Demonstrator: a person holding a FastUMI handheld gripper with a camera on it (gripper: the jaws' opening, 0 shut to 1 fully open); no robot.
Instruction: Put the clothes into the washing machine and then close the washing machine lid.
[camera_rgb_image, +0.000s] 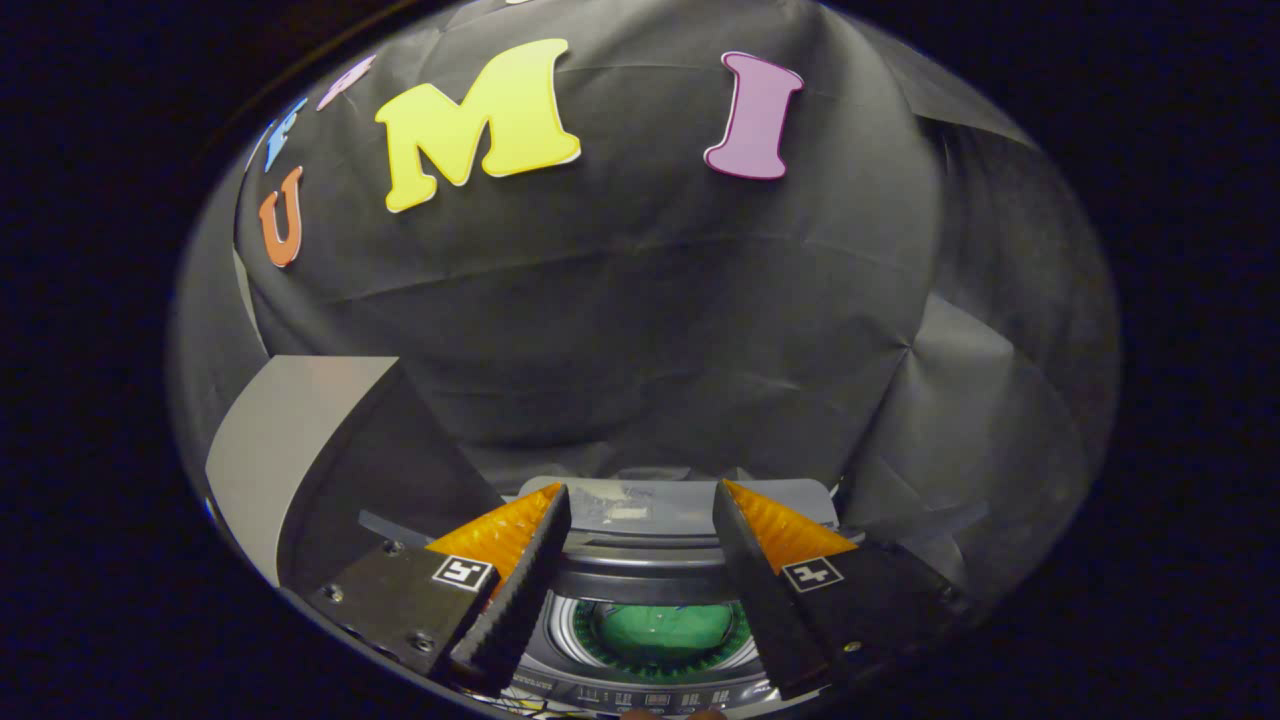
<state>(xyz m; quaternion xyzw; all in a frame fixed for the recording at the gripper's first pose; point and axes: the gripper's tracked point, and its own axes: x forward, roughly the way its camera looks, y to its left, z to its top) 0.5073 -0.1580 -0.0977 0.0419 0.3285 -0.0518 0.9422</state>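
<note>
Gripper (640, 500) held released and empty above the washing machine (655, 675), with green clothes (662, 632) seen already down in the drum.

The raised lid (680, 505) beyond the fingertips is probably what should be taken next, at its near edge and swung down squarely; open room is left toward the black wall (650, 330), less toward the grey panel (290, 440) at left.

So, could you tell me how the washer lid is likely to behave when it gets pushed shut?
The lid looks like a rigid grey panel standing open behind the drum, so it should swing as one piece rather than flex. Its smooth face may let the open fingers slide. It could drop quickly once tipped.
</note>
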